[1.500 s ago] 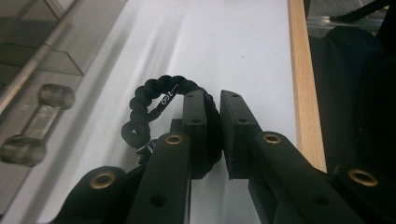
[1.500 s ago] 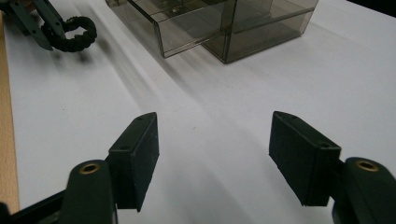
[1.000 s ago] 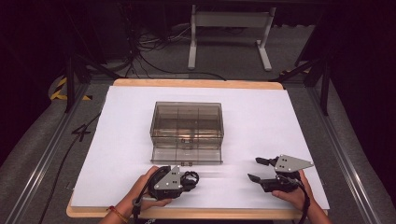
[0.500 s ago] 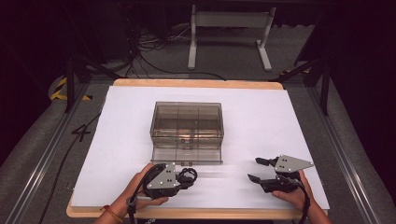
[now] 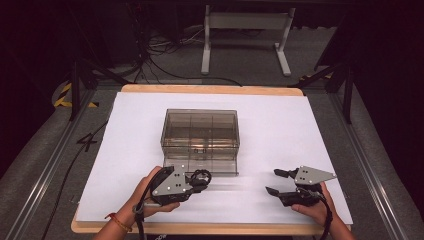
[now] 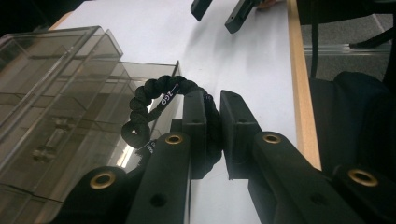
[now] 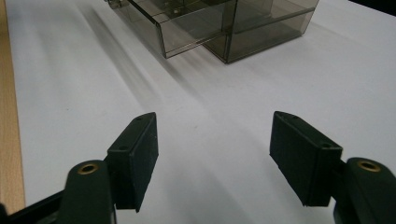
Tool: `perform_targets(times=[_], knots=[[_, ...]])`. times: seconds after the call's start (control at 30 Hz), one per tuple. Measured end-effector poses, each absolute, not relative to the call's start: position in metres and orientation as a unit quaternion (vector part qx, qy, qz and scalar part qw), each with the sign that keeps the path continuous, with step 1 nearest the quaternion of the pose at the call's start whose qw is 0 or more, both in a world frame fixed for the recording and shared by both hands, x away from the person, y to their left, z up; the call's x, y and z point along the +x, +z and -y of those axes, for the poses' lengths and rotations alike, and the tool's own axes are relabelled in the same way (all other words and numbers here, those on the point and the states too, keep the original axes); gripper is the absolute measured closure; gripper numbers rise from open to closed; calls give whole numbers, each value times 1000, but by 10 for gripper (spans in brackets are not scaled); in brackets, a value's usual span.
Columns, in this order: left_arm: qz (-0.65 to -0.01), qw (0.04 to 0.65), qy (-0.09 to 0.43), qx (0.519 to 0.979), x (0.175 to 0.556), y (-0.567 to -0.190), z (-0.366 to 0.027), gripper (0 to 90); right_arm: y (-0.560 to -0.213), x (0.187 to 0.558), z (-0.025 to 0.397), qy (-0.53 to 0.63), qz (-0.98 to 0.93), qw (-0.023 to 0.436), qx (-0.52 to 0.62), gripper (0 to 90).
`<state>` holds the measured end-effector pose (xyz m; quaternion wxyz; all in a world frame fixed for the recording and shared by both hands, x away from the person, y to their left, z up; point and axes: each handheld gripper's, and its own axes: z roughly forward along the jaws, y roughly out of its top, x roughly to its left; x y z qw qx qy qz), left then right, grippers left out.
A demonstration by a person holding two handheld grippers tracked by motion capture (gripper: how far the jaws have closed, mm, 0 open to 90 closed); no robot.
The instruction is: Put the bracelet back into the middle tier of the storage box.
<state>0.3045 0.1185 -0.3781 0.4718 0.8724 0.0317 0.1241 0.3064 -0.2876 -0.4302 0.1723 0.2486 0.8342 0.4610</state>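
Black hair tie point(image 6: 161, 105) is pinched between the left gripper's point(image 6: 213, 126) jaws, one side of the loop caught in the narrow gap, the rest of the loop sticking out ahead and to the left in the left gripper view. In the high view the hair tie point(image 5: 201, 176) sits at the tip of the left gripper point(image 5: 192, 181), just in front of the clear plastic box point(image 5: 201, 132). Can't tell if the hair tie touches the drawer. The box's bottom drawer point(image 5: 212, 166) is pulled out toward the person; the hair tie is right at its front edge, near the left corner. Left jaws clenched on the hair tie. Left hand point(image 5: 145, 192) wraps the gripper body from behind.

Right gripper point(image 5: 280, 182) is well apart on the right side of the bench point(image 5: 280, 125), jaws spread wide with nothing between them, just white bench surface point(image 7: 210, 135) below in the right gripper view. Right hand point(image 5: 312, 207) holds it low near the bench's front edge. Box point(image 7: 224, 23) shows far ahead of the right jaws.
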Motion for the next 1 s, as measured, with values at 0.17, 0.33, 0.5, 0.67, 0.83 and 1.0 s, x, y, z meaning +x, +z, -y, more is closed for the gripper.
perform_targets(times=[0.17, 0.33, 0.5, 0.67, 0.83, 1.0], knots=[[-34, 467, 130, 874, 309, -374, -118, 814, -430, 306, 288, 461, -834, 172, 249, 335], [-40, 461, 136, 876, 316, -372, -119, 814, -430, 306, 288, 460, -835, 173, 248, 335], [-48, 456, 133, 878, 325, -372, -119, 814, -430, 306, 288, 460, -835, 173, 249, 334], [-49, 446, 128, 885, 331, -372, -115, 814, -431, 307, 289, 460, -834, 172, 250, 334], [-56, 430, 126, 892, 337, -373, -113, 813, -431, 307, 288, 454, -837, 173, 250, 334], [-61, 418, 117, 899, 343, -376, -112, 812, -432, 307, 287, 450, -839, 175, 251, 333]])
